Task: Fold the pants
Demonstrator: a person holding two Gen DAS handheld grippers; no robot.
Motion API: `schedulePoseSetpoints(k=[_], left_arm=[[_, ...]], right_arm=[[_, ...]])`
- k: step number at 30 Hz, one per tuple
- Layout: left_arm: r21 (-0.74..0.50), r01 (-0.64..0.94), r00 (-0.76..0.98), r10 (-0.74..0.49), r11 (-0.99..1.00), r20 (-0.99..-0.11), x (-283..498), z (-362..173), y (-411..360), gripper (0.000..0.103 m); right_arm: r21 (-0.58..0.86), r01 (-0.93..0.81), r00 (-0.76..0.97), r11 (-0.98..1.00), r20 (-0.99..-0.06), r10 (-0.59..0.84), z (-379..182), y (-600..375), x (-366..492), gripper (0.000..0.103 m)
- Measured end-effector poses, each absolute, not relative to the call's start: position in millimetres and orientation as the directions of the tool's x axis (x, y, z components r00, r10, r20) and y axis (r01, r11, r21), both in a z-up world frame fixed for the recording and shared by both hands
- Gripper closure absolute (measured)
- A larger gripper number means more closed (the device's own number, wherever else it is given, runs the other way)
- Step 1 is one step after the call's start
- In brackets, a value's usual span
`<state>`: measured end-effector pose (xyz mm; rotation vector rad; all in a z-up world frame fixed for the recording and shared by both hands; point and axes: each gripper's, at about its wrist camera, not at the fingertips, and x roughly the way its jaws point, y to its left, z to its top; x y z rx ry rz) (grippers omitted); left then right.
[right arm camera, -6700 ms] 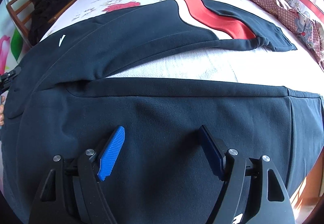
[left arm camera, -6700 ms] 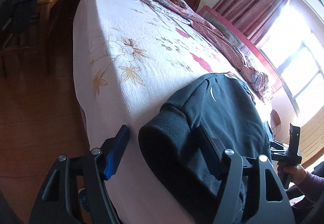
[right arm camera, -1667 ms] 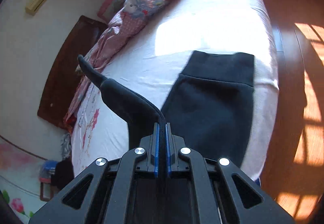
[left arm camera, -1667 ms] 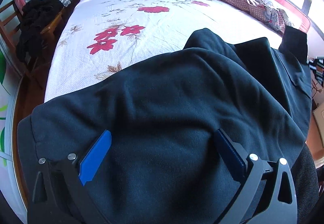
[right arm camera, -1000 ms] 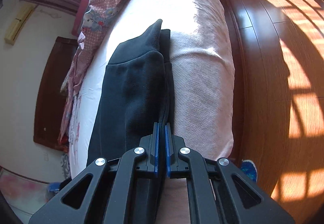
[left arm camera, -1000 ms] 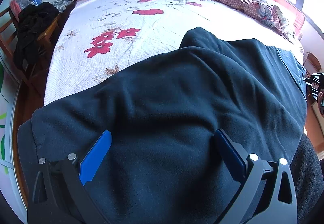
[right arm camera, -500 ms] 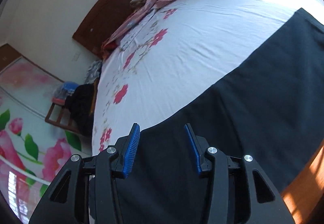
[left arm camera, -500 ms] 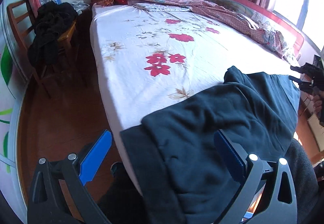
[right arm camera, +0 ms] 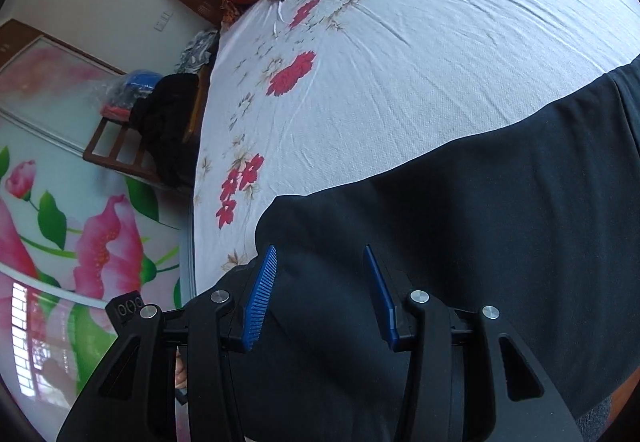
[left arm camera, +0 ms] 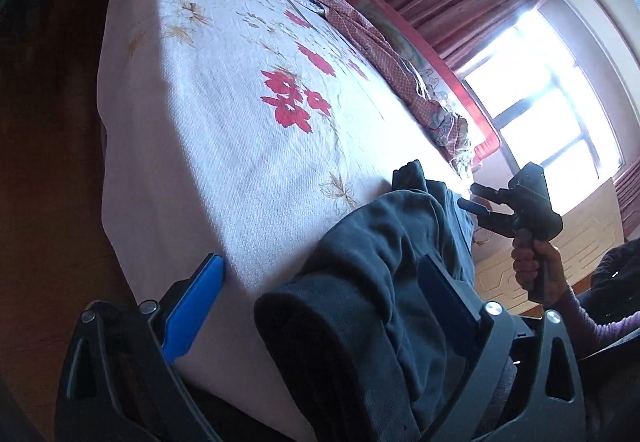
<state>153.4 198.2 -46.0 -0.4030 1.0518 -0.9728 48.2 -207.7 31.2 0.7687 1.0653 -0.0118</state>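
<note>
Bed (left arm camera: 240, 130) — white sheet with red flowers, wooden headboard at the far end; the landmark for all below.

Pants (right arm camera: 460, 242) — dark, lying doubled along the bed's near edge, one thick end bunched at the corner nearest the left gripper and partly overhanging the edge. A second ago a leg end was still pinched and being carried over; now the halves lie one on the other and nothing holds them. Judgement: the lengthwise fold is laid, and a crosswise fold remains.

Right gripper (right arm camera: 320, 290) — over the pants at the bed's near edge, jaws parted to a moderate gap, released from the cloth it was clamping a moment earlier. In the left view it hangs just off the bed's corner in the person's hand (left arm camera: 536, 270).

Left gripper (left arm camera: 320, 282) — jaws spread wide, as before, but swung from above the cloth to the bed's corner, straddling the bunched end without pinching it. Judgement: placed to take that end next.
</note>
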Motion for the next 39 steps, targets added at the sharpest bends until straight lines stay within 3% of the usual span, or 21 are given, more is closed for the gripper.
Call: schedulePoseSetpoints(k=[1, 2, 6, 9, 13, 16, 19, 25, 30, 34, 36, 39], left_arm=[[-0.701, 0.463, 0.153, -0.828, 0.542, -0.539, 152, -46, 203, 0.025], [-0.698, 0.459, 0.164, -0.824, 0.550, -0.542, 149, -45, 208, 0.027], [-0.708, 0.487, 0.165, -0.850, 0.512, -0.501, 142, -41, 209, 0.031], [-0.688, 0.519, 0.135, -0.843, 0.508, -0.520, 142, -45, 196, 0.031], [-0.707, 0.480, 0.134, -0.840, 0.519, -0.526, 149, -52, 199, 0.057], [-0.630, 0.500, 0.181, -0.783, 0.594, -0.595, 138, -43, 187, 0.070], [-0.589, 0.423, 0.257, -0.714, 0.689, -0.651, 128, -31, 183, 0.078], [-0.544, 0.358, 0.310, -0.646, 0.759, -0.698, 109, -17, 198, 0.080], [-0.531, 0.326, 0.307, -0.619, 0.782, -0.723, 119, -29, 197, 0.080], [-0.496, 0.346, 0.292, -0.594, 0.796, -0.749, 119, -22, 197, 0.073], [-0.409, 0.360, 0.317, -0.522, 0.839, -0.792, 115, -13, 192, 0.064], [-0.268, 0.351, 0.416, -0.406, 0.897, -0.814, 104, 9, 192, 0.059]], right_arm=[[0.560, 0.358, 0.506, 0.747, -0.789, 0.349, 32, -206, 49, 0.058], [0.558, 0.354, 0.503, 0.751, -0.790, 0.350, 33, -204, 51, 0.058], [0.556, 0.344, 0.485, 0.757, -0.795, 0.364, 26, -192, 55, 0.058], [0.568, 0.339, 0.475, 0.750, -0.791, 0.385, 23, -184, 53, 0.058], [0.579, 0.324, 0.484, 0.748, -0.781, 0.394, 27, -182, 50, 0.058], [0.564, 0.351, 0.484, 0.747, -0.792, 0.371, 23, -185, 52, 0.058], [0.543, 0.360, 0.503, 0.758, -0.798, 0.333, 21, -185, 62, 0.058], [0.456, 0.319, 0.469, 0.831, -0.838, 0.280, -10, -171, 106, 0.058], [0.200, 0.277, 0.451, 0.940, -0.891, 0.056, -35, -147, 135, 0.059], [0.342, 0.310, 0.540, 0.887, -0.831, 0.131, 1, -161, 114, 0.059], [0.330, 0.260, 0.561, 0.908, -0.817, 0.136, 19, -157, 86, 0.059], [0.275, 0.197, 0.548, 0.941, -0.827, 0.127, 29, -144, 37, 0.058]])
